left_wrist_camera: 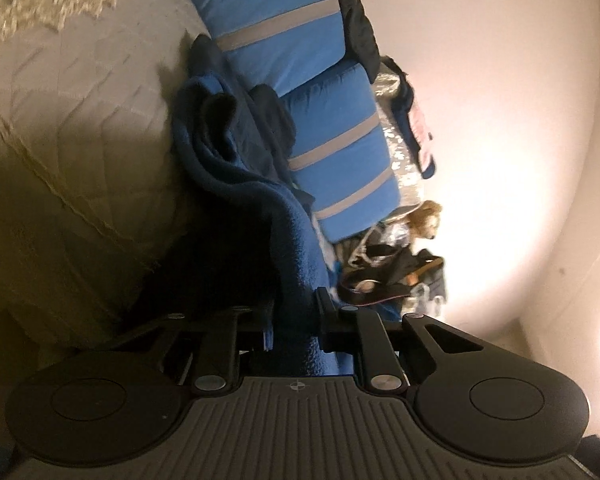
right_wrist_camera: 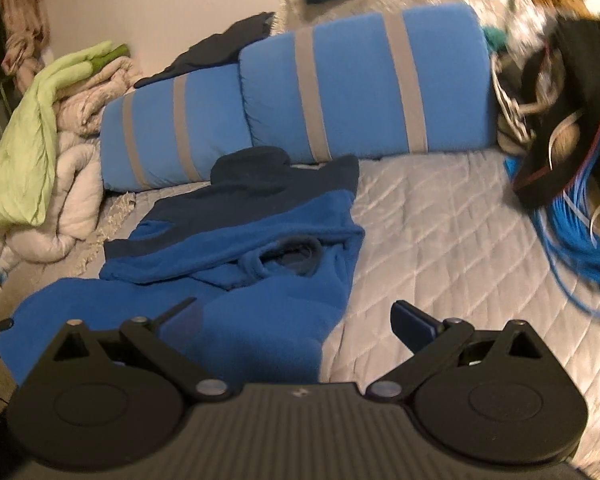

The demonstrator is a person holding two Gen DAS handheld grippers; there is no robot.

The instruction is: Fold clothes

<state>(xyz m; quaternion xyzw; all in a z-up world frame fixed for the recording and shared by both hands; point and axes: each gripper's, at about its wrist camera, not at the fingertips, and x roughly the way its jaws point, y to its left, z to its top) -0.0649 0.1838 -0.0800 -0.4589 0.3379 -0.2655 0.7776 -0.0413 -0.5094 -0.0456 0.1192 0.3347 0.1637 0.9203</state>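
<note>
While the blue fleece garment (right_wrist_camera: pixel 236 248) lies rumpled and unfolded ahead, the left gripper (left_wrist_camera: pixel 294 312) pinches its edge and the right gripper (right_wrist_camera: pixel 296 316) gapes wide, folding barely begun

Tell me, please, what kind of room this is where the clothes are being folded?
Most likely a bedroom. The blue fleece garment lies on a bed with a grey quilted cover. Two blue pillows with grey stripes lie along its far side, and a crumpled duvet is piled at the left.
</note>
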